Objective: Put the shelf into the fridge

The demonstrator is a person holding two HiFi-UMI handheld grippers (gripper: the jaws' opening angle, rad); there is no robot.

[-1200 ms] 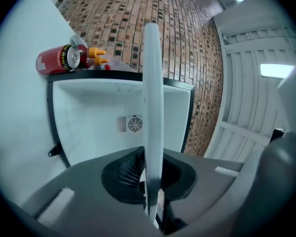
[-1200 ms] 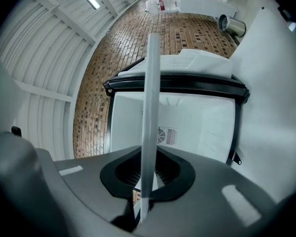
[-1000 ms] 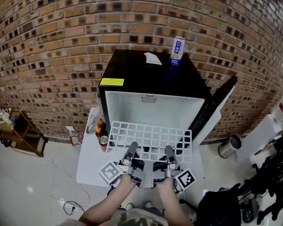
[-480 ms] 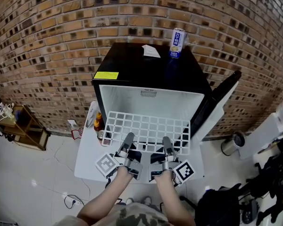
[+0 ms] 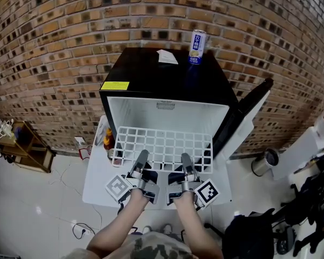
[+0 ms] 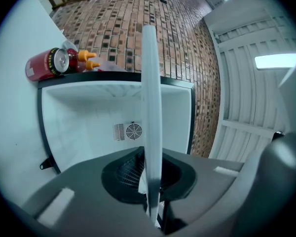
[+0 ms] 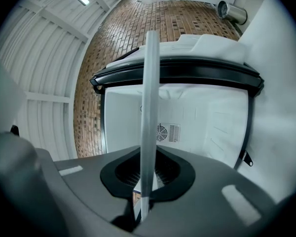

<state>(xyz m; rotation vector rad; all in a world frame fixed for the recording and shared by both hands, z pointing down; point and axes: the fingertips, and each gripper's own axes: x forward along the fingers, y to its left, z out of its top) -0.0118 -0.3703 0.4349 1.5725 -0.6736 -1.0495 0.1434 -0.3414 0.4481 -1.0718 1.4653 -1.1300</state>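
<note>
Carried forward since a second ago, the white wire shelf (image 5: 164,147) has its far edge at the mouth of the open fridge (image 5: 167,80), held level with the left gripper (image 5: 142,157) and right gripper (image 5: 184,160) each pinching its near edge. Sliding it fully in seems still to do. Around it are a wooden rack (image 5: 22,147) on pale tiles, sauce bottles (image 5: 107,140) on the white stand (image 5: 94,179), a brick wall (image 5: 54,42) and a metal bin (image 5: 263,163).

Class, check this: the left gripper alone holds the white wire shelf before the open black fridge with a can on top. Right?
Wrong in one respect: both grippers hold the shelf. The right gripper view shows the right gripper shut on its edge, like the left gripper. The fridge is open, with a can on top.
</note>
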